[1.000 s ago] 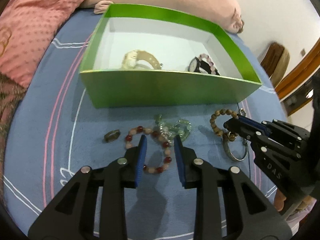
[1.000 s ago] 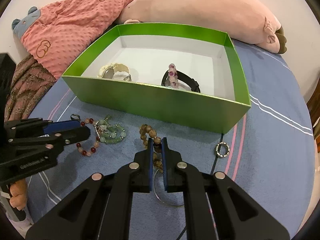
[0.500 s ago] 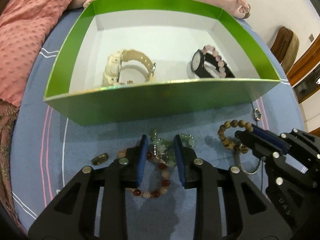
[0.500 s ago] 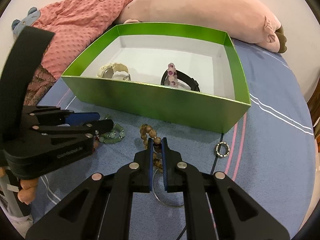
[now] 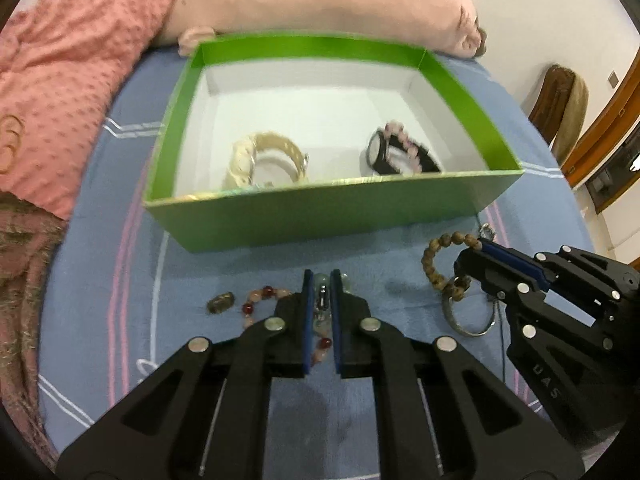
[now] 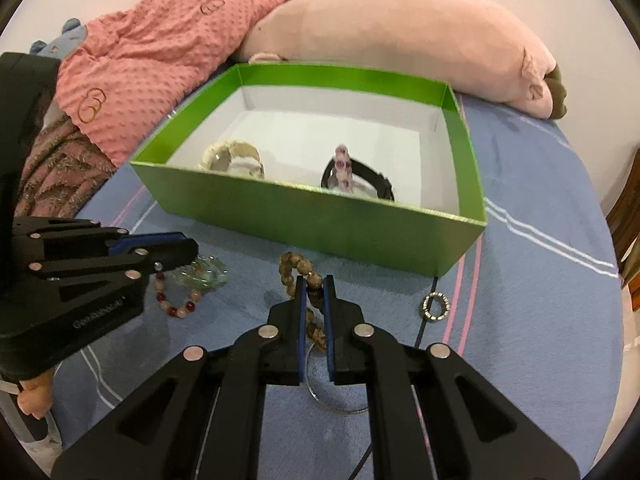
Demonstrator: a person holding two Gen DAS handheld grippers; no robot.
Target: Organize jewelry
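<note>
Both grippers are down among the loose jewelry lying on the blue bedspread (image 6: 540,280), in front of the near wall of the green box (image 5: 340,216).

Left gripper (image 5: 321,286): the jaws are nearly closed on the pale green bead bracelet (image 6: 206,274). A red-and-pink bead bracelet (image 6: 176,306) lies touching or overlapping it, so whether only one strand is caught cannot be told.

Right gripper (image 6: 314,284): the jaws are closed on the brown wooden bead bracelet (image 5: 440,268), gripped at one bead near the tips.

Risks from this state:

1. The red-and-pink bracelet may be dragged up with the green one if the strands are tangled, and dropped short of the box.
2. The thin metal bangle (image 6: 340,396) lies under the wooden bracelet; it may be snagged and flung aside when the bracelet is lifted.
3. Round beads held only at the tips may roll out of the grip if the lift is jerky.
4. The near wall of the box is tall. A hanging loop may catch the rim and shift the light box.
5. The two grippers are close together; collision is likely if both are raised toward the box at once.

A white watch (image 5: 264,160) and a black watch (image 5: 400,156) already lie in the box. A small ring (image 6: 435,306) and a brown stone (image 5: 220,302) remain on the bedspread.
</note>
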